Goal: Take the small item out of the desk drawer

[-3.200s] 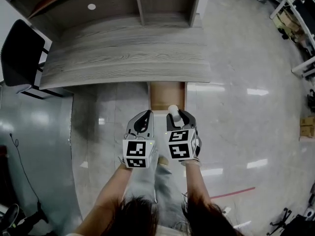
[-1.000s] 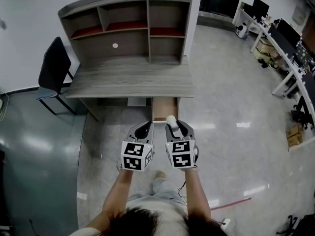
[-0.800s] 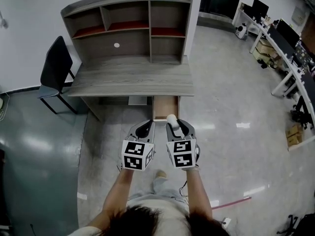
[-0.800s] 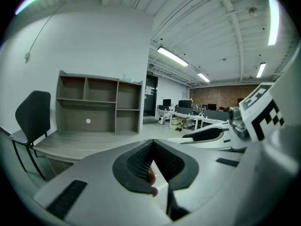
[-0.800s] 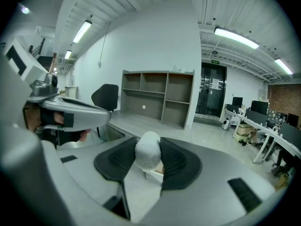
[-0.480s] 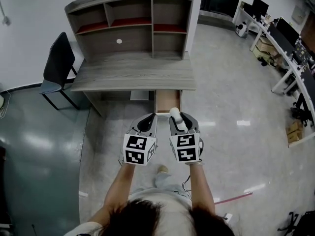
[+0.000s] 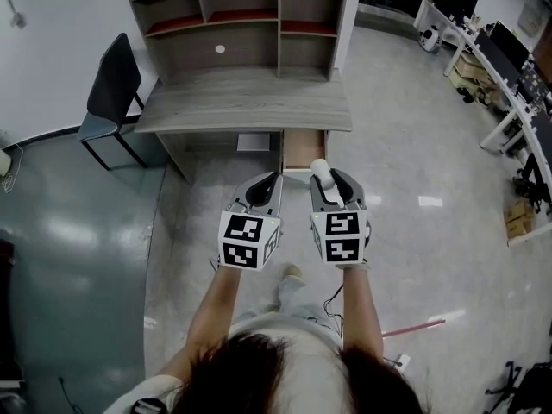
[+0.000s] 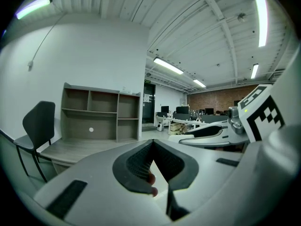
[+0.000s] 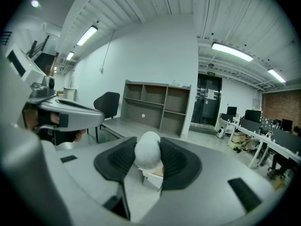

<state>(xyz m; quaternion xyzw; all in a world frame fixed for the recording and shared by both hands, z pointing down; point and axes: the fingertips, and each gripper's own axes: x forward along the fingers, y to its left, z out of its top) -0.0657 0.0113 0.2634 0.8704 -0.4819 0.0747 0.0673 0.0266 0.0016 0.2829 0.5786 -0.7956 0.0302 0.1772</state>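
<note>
My right tool [image 9: 148, 163] is clamped on the small white item [image 9: 147, 153]. The item's lower part is hidden between the pads [image 9: 178, 161], and I cannot identify it. My left tool [image 8: 151, 144] is closed on nothing. Both arms reach forward side by side above the floor [image 7: 414, 171], just short of the open drawer [image 7: 304, 149] under the table [image 7: 250, 110].

I hold left gripper [image 7: 263, 186] and right gripper [image 7: 335, 184] side by side, in front of desk [image 7: 246, 102]. Small item [image 7: 320, 169] sits between right gripper's jaws. Drawer [image 7: 304, 149] sticks out under desk's right part, just past grippers. Shelf [image 7: 241, 11] on desk, at back. Chair [image 7: 112, 84] left of desk. More desks [image 7: 517, 67] far right.
</note>
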